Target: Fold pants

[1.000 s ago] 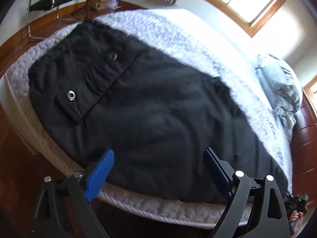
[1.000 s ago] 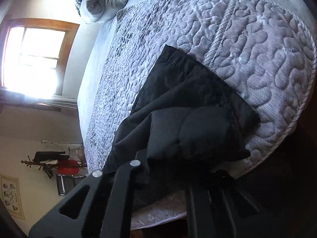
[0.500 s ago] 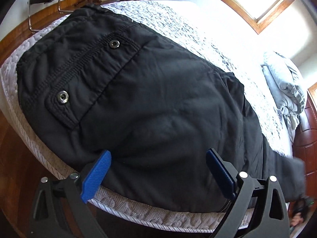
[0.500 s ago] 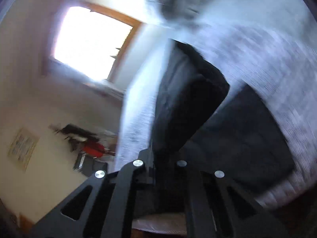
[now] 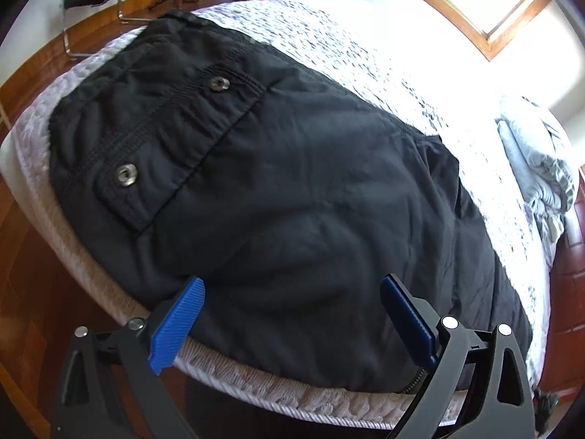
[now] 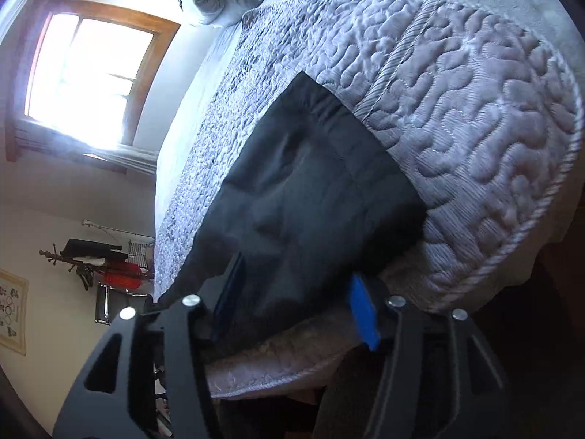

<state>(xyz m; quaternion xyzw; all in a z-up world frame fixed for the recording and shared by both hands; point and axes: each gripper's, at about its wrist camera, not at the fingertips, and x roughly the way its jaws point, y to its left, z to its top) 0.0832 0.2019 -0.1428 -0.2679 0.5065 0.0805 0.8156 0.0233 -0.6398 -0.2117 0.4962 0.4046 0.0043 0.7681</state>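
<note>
Your pants (image 5: 292, 190) lie flat along the near edge of the bed (image 5: 384, 73), waistband off to the left, legs running right. Your left gripper (image 5: 292, 314) hangs wide and empty over the seat. Your right gripper (image 6: 296, 300), jaws just opened and pressing on nothing, sits nearest the leg hems (image 6: 329, 139).

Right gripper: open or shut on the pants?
Open. Right gripper has just been opening; its blue pads stand apart, black pants lying between them.
</note>
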